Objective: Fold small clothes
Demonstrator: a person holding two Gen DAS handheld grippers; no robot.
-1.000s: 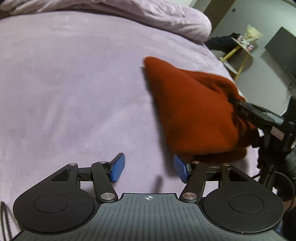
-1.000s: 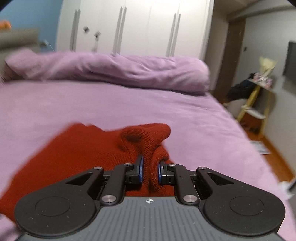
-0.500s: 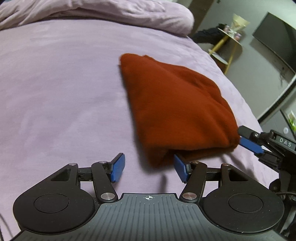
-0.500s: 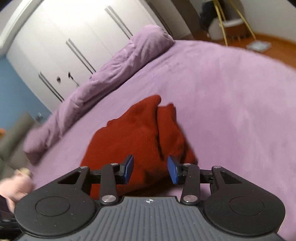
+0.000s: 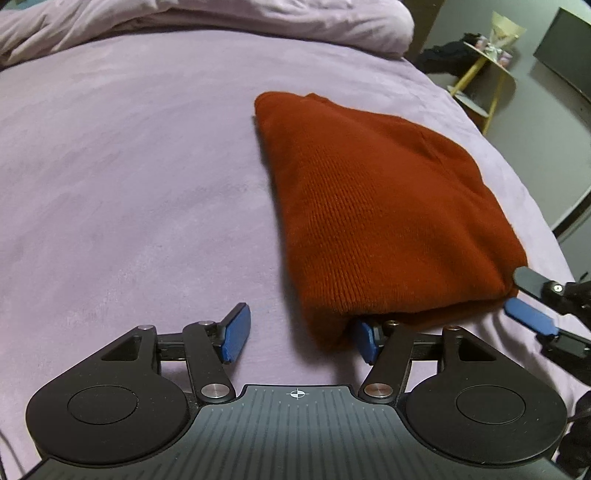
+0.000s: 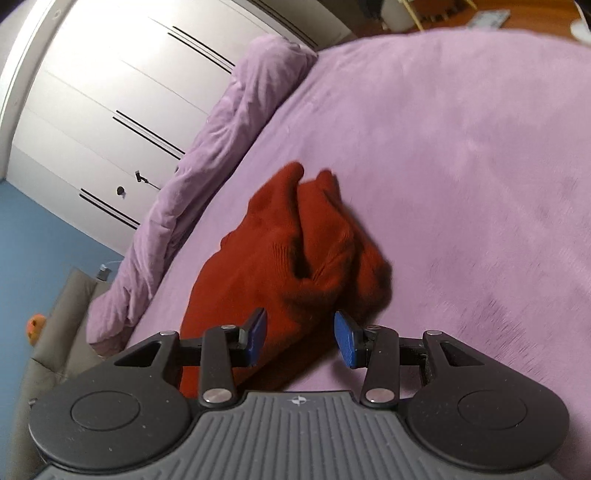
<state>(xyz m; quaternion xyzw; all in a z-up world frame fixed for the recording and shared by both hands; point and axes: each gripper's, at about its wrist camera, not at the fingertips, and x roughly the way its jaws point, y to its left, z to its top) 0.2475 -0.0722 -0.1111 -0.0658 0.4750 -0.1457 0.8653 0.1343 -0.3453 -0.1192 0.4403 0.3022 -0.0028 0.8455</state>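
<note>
A rust-red knitted garment (image 5: 373, 206) lies folded on the purple bed (image 5: 129, 184). My left gripper (image 5: 301, 334) is open just in front of its near left corner; the right fingertip (image 5: 364, 341) touches the cloth edge. My right gripper (image 6: 301, 334) is open and empty at the garment's (image 6: 291, 243) near right end, and its blue fingers show in the left wrist view (image 5: 530, 317) beside the cloth. The right wrist view is tilted and blurred.
A rolled purple duvet (image 5: 221, 18) lies along the far side of the bed. White wardrobe doors (image 6: 129, 92) stand behind it. A yellow side table (image 5: 487, 62) and a dark screen (image 5: 569, 48) are past the bed's right edge.
My right gripper let go of the red garment, opened and drew back to its right end. The garment dropped flat into a fold. My left gripper stayed open near its corner.
</note>
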